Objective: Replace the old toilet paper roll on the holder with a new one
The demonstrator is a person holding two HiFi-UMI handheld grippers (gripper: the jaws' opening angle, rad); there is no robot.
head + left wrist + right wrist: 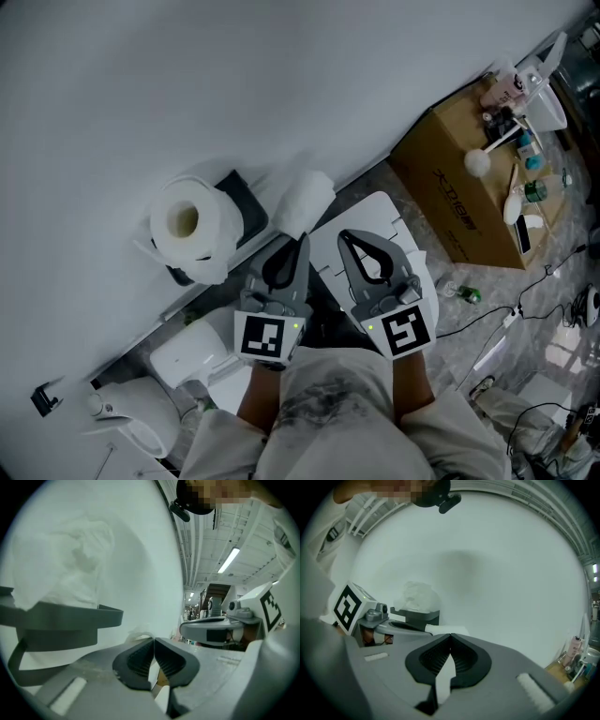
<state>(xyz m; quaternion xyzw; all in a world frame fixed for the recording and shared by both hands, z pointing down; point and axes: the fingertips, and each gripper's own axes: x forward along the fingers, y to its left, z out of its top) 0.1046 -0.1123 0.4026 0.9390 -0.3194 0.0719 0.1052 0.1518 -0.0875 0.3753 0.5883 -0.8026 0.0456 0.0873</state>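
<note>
A full white toilet paper roll (187,223) sits on the dark grey wall holder (242,202) at the left. In the left gripper view the roll (77,559) rises behind the holder's bar (61,616). My left gripper (300,242) is right of the holder, and its jaws (153,640) are shut on a loose piece of white toilet paper (305,199) that sticks out past the tips (136,633). My right gripper (343,236) is beside it, shut, with nothing seen between its pads (450,635). In the right gripper view the paper (446,630) lies just beyond its tips.
A white wall fills the upper left. An open cardboard box (459,187) with bottles and a brush stands at the right. Below the grippers is a white plastic surface (380,217). A toilet (122,412) is at the lower left. Cables (525,309) cross the marbled floor.
</note>
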